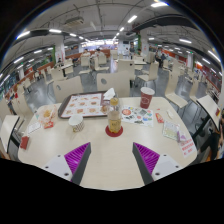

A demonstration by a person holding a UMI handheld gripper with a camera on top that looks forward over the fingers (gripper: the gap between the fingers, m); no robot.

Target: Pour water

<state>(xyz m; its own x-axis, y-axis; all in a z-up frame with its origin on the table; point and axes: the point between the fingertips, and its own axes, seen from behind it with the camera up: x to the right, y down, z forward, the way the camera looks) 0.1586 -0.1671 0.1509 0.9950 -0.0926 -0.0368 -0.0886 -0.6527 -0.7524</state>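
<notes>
A clear bottle (pixel 114 117) with pale yellowish liquid and a white cap stands upright on a red coaster on the cream table (pixel 110 160), beyond my fingers and roughly in line with the gap between them. A red paper cup (pixel 147 97) stands farther back to the right. A small white cup (pixel 76 123) stands left of the bottle. My gripper (pixel 111 158) is open, its purple pads (pixel 77 155) wide apart with only bare tabletop between them. It holds nothing.
A tray (pixel 83 104) with food pictures lies behind the bottle to the left. Printed placemats (pixel 140 116) and leaflets lie to the right, and a snack packet (pixel 44 117) to the left. Tables and chairs of a restaurant hall fill the background.
</notes>
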